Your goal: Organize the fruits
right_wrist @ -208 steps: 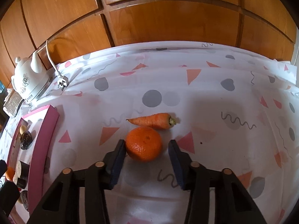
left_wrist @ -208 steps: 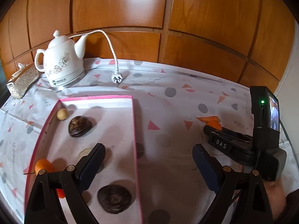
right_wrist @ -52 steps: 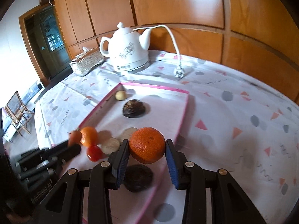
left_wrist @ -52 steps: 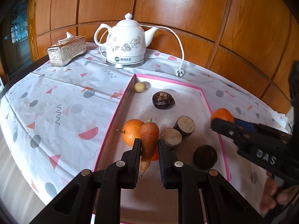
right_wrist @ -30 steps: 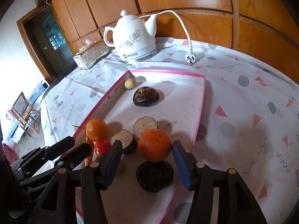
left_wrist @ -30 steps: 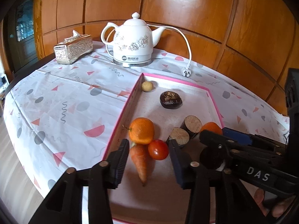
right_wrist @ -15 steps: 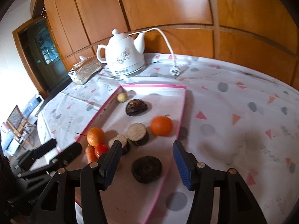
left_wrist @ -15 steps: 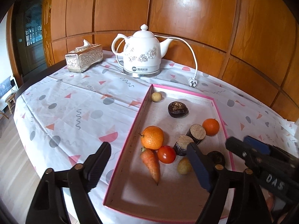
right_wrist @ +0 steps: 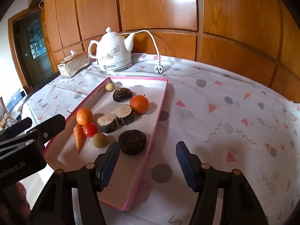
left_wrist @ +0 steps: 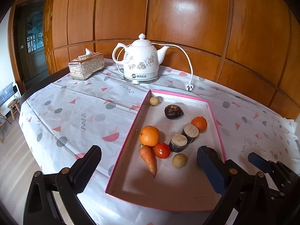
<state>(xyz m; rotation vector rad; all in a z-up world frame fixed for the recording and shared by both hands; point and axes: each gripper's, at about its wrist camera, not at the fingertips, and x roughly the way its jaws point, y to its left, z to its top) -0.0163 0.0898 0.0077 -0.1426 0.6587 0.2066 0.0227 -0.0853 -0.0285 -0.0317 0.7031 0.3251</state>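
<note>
wood-panelled walls are seen behind a patterned tablecloth (left_wrist: pixel 84 112) where, mid-frame, a pink-rimmed shallow tray (left_wrist: pixel 215 112) holds round orange fruits (left_wrist: pixel 149 136), while the left gripper (left_wrist: pixel 148 166) and right gripper (right_wrist: pixel 148 159) are opening, nothing between either's jaws.

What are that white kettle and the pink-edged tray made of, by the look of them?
The kettle looks like glazed ceramic: glossy white, printed flowers, on a shiny metal base. The tray seems to be cardboard or paperboard: thin pink walls, dull scuffed floor, no shine. That is a guess from looks alone.
</note>
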